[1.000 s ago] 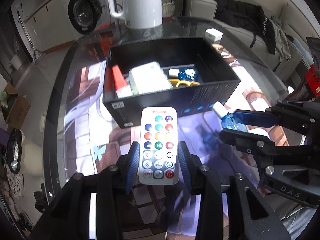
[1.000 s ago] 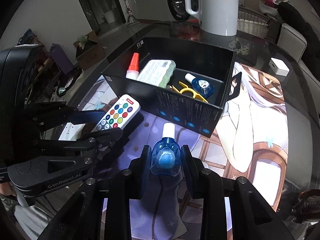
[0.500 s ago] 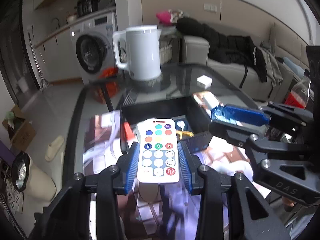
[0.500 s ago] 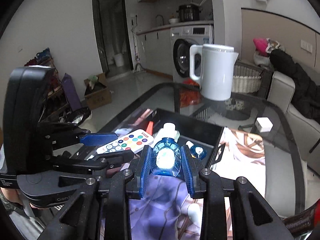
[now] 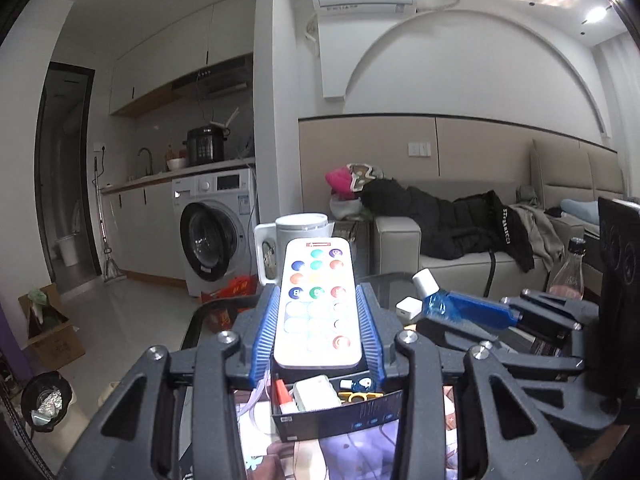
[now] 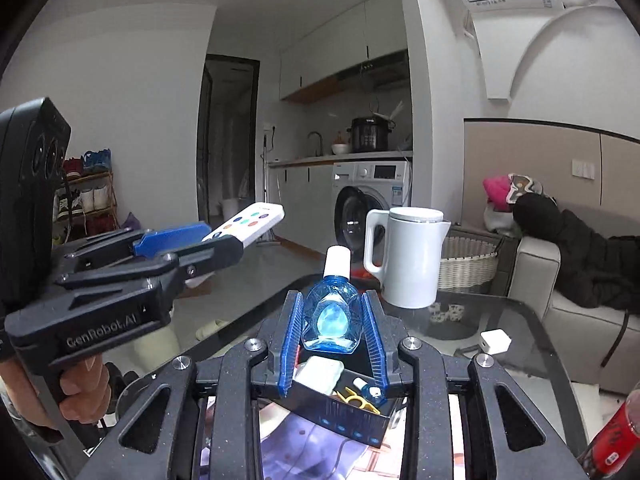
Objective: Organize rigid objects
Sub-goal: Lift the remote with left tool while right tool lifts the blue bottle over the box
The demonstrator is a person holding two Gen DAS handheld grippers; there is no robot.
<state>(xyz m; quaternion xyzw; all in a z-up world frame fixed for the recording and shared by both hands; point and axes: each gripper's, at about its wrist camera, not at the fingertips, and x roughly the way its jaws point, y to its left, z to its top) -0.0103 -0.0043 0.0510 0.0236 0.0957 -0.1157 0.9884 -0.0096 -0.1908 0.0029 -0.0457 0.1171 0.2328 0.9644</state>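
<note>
Two grippers raised above black box [image 5: 336, 416], left gripper [image 5: 318, 316] clamped on remote [image 5: 318, 304], right gripper [image 6: 331, 320] clamped on blue bottle [image 6: 330, 316].

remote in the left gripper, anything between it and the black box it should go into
Nothing visible blocks it. The remote is clamped in the left gripper, raised above the open-topped black box. The box already holds a white case and small items. The right gripper, holding the blue bottle, is off to the side.
</note>
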